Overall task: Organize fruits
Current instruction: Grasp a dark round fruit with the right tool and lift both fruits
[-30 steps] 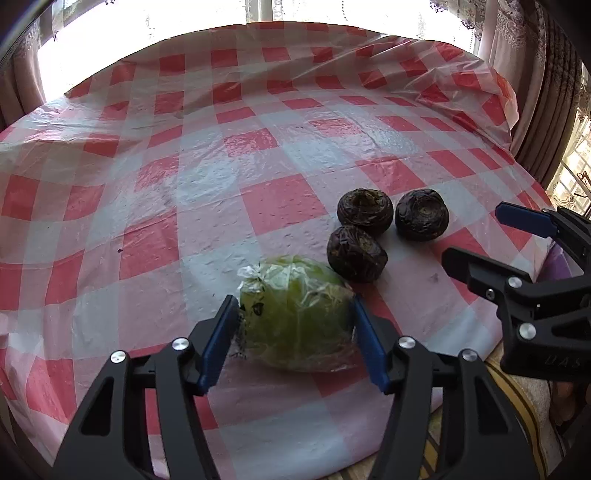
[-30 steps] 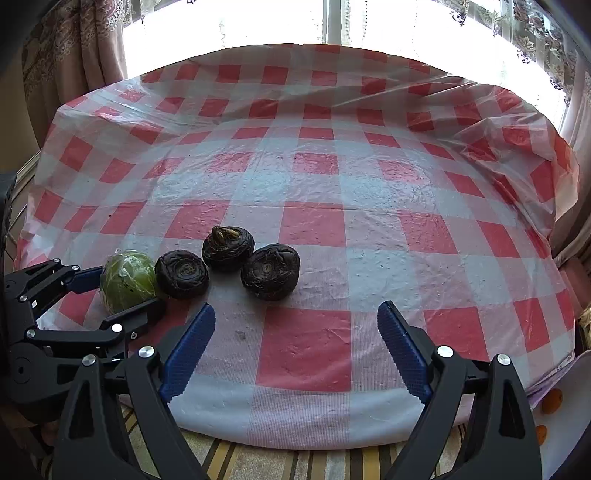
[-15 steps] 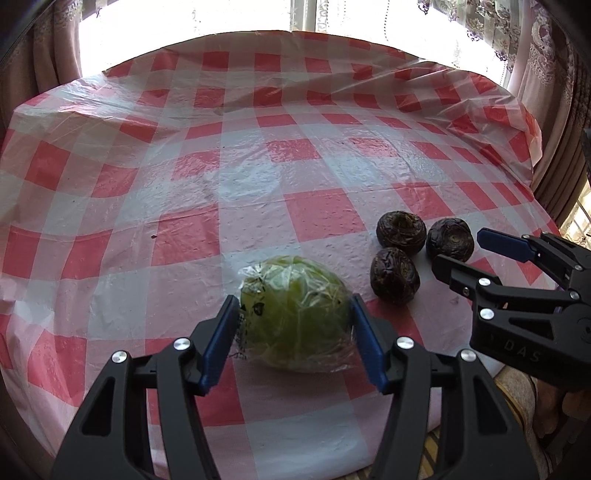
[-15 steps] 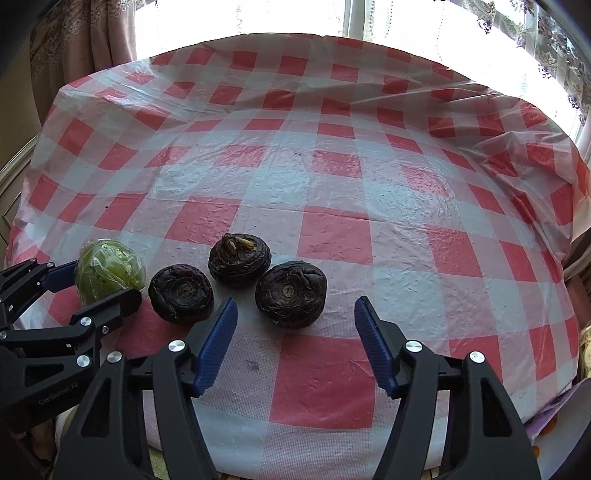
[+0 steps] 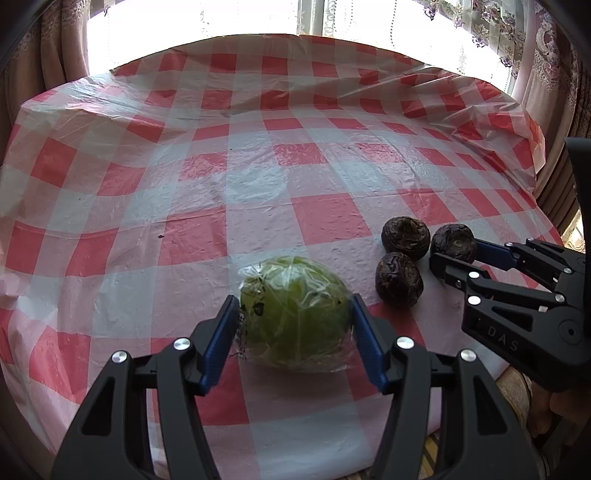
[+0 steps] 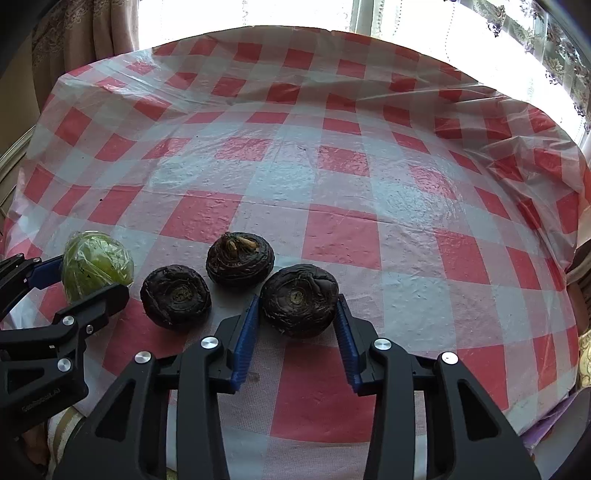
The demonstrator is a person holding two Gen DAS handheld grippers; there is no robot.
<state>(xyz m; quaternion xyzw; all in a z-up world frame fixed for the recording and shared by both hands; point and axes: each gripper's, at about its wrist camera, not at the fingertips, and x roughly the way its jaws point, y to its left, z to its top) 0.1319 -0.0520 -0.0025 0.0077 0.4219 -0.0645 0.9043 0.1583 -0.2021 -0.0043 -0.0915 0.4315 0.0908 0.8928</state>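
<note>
A green fruit wrapped in clear film point(image 5: 295, 317) rests on the checked tablecloth near the front edge. My left gripper point(image 5: 294, 301) is shut on it, one blue pad on each side. To its right lie three dark, wrinkled round fruits in a cluster point(image 5: 405, 232) point(image 5: 399, 278). My right gripper point(image 6: 297, 299) is shut on the rightmost dark fruit point(image 6: 299, 310), which still sits on the cloth. The other two dark fruits point(image 6: 175, 295) point(image 6: 240, 258) lie free just left of it. The green fruit point(image 6: 94, 266) and the left gripper point(image 6: 90, 277) show at the right wrist view's left edge.
The red-and-white checked plastic cloth point(image 5: 258, 166) covers a round table and is bare beyond the fruits. A bright window and curtains point(image 6: 92, 33) stand behind it. The table's front edge lies just under both grippers, with a striped cushion point(image 5: 432, 454) below.
The right gripper moved in over the rightmost dark fruit and its jaws went from wide open to closed on it. The left gripper kept its hold on the green fruit.
</note>
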